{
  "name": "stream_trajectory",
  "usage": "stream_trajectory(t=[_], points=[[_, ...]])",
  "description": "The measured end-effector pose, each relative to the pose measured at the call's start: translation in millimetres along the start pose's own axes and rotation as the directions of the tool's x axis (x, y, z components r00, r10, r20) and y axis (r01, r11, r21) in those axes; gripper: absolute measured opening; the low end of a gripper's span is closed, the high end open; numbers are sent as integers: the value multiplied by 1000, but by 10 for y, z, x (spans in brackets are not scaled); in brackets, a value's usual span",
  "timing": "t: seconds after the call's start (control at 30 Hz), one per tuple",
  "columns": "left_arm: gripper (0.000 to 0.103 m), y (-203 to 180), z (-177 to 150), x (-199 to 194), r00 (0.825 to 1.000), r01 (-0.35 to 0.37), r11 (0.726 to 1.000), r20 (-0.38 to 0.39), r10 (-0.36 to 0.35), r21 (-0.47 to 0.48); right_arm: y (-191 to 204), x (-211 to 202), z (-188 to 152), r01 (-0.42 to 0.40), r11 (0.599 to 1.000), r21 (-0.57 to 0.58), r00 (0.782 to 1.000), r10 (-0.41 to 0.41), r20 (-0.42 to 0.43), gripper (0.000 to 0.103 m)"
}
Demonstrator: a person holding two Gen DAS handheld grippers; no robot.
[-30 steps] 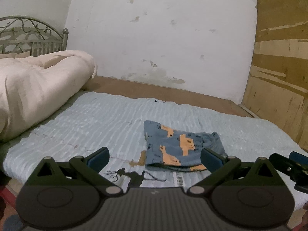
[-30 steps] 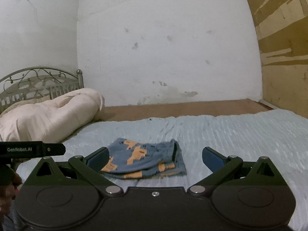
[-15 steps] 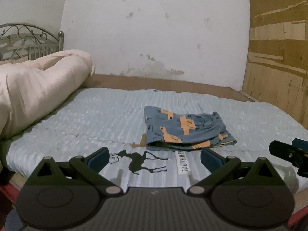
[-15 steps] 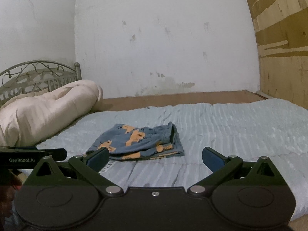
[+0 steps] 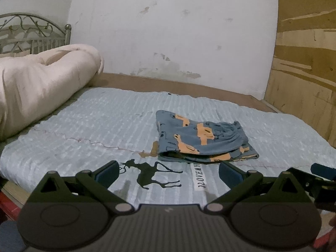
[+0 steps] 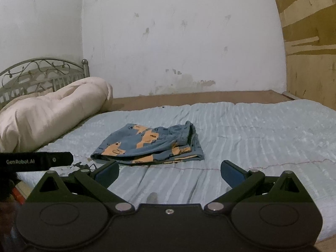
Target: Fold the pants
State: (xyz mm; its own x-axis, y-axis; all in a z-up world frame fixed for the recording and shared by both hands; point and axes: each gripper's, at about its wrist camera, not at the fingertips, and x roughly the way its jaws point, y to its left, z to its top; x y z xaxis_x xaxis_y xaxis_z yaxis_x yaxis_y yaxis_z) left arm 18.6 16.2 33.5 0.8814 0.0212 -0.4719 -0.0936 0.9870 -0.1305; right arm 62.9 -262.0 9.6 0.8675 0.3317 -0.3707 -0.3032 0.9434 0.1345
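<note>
Pants: the blue cotton pants with orange print lie folded in a small stack on the pale blue ribbed bedsheet, near its middle.
Left tongs: wide open, holding nothing, short of the stack.
Right tongs: wide open, empty, apart from the pants.
Duvet: the cream rolled duvet lies at the left, probably against the metal headboard.

Both grippers are black with silver screws and blue-padded fingers; one side bar seemingly reads "GenRobot.AI".
</note>
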Motion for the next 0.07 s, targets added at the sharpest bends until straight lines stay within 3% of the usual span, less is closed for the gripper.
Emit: stream_trajectory(t=[0.07], points=[[102, 4, 3, 22, 1000, -6, 1000, -2, 6, 3, -3, 28, -10, 0, 1000, 0, 1000, 0, -6, 102]])
